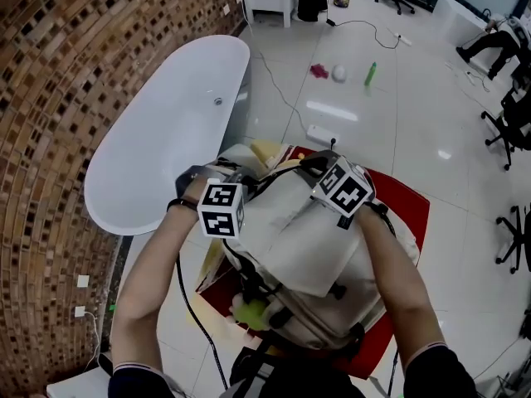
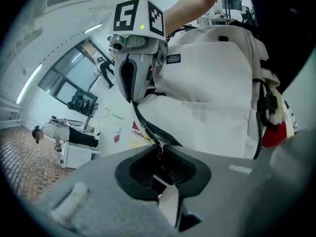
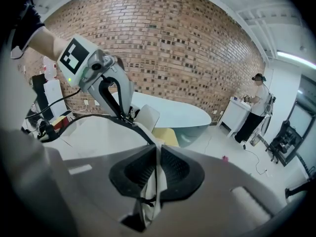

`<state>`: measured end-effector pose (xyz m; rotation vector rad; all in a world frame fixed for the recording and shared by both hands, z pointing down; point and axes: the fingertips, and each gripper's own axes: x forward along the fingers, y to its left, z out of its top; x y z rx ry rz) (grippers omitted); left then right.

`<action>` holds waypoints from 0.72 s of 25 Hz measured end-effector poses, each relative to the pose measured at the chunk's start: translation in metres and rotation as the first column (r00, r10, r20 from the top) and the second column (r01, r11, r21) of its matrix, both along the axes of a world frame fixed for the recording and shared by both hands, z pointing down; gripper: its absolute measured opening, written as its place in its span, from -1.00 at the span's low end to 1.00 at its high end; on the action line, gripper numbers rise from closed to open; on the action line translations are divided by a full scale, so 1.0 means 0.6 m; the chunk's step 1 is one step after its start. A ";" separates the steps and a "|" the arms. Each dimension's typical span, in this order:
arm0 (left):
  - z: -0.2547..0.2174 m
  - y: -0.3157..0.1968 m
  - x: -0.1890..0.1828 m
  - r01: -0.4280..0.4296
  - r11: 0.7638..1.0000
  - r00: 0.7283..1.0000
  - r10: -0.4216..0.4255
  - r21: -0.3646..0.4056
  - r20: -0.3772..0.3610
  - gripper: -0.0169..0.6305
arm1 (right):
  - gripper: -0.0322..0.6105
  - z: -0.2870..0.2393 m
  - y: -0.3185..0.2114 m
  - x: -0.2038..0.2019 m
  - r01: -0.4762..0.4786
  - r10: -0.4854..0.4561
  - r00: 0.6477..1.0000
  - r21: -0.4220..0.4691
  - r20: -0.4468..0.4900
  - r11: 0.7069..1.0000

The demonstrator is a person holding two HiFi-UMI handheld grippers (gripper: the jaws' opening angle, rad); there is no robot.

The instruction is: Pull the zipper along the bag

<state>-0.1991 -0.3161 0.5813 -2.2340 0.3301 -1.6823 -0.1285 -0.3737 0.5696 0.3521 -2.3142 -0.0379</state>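
Observation:
A cream backpack (image 1: 307,255) lies on a red mat (image 1: 406,210), its top end pointing away from me. Both grippers meet at that top end. My left gripper (image 1: 239,177) is shut on the small metal zipper pull (image 2: 159,152), where the black zipper track (image 2: 147,128) runs into its jaws (image 2: 159,156). My right gripper (image 1: 312,164) is shut on a fold of the bag's cream fabric (image 3: 154,181), which stands pinched between its pads (image 3: 157,154). Each gripper shows in the other's view, a short stretch of zipper apart: the right one (image 2: 134,98) and the left one (image 3: 126,116).
A white bathtub (image 1: 166,131) stands against the brick wall (image 1: 66,56) just left of the bag. A white ball (image 1: 338,73) and a green bottle (image 1: 371,74) lie on the tiled floor beyond. Office chairs (image 1: 510,131) stand at the right. A person (image 3: 256,107) stands far off.

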 end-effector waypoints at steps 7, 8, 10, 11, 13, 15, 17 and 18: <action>-0.003 0.075 -0.038 0.047 0.998 0.999 -0.047 -0.042 0.001 -0.83 | -0.79 -0.005 -0.010 0.005 -0.049 0.049 0.999 0.012 -0.013 0.999; -0.004 0.084 -0.038 0.053 0.998 0.999 -0.053 -0.041 -0.001 -0.83 | -0.79 -0.004 -0.011 0.006 -0.052 0.053 0.998 0.019 -0.019 0.998; -0.004 0.100 -0.045 0.066 0.997 0.998 -0.066 -0.038 0.001 -0.83 | -0.79 -0.003 -0.014 0.011 -0.068 0.069 0.997 0.020 -0.026 0.997; -0.002 0.108 -0.051 0.079 0.996 0.997 -0.079 -0.039 -0.001 -0.83 | -0.79 -0.003 -0.016 0.014 -0.077 0.078 0.997 0.022 -0.029 0.997; 0.001 0.126 -0.066 0.106 0.993 0.994 -0.106 -0.048 0.000 -0.83 | -0.79 -0.004 -0.022 0.016 -0.092 0.093 0.995 0.030 -0.039 0.995; 0.007 0.145 -0.083 0.128 0.990 0.992 -0.128 -0.059 0.007 -0.83 | -0.79 -0.004 -0.028 0.016 -0.108 0.109 0.993 0.038 -0.048 0.993; 0.011 0.164 -0.100 0.152 0.986 0.988 -0.152 -0.065 0.012 -0.83 | -0.79 -0.004 -0.036 0.019 -0.127 0.129 0.990 0.045 -0.051 0.991; 0.010 0.174 -0.108 0.167 0.984 0.986 -0.167 -0.068 0.009 -0.83 | -0.79 -0.005 -0.040 0.019 -0.135 0.137 0.989 0.050 -0.053 0.990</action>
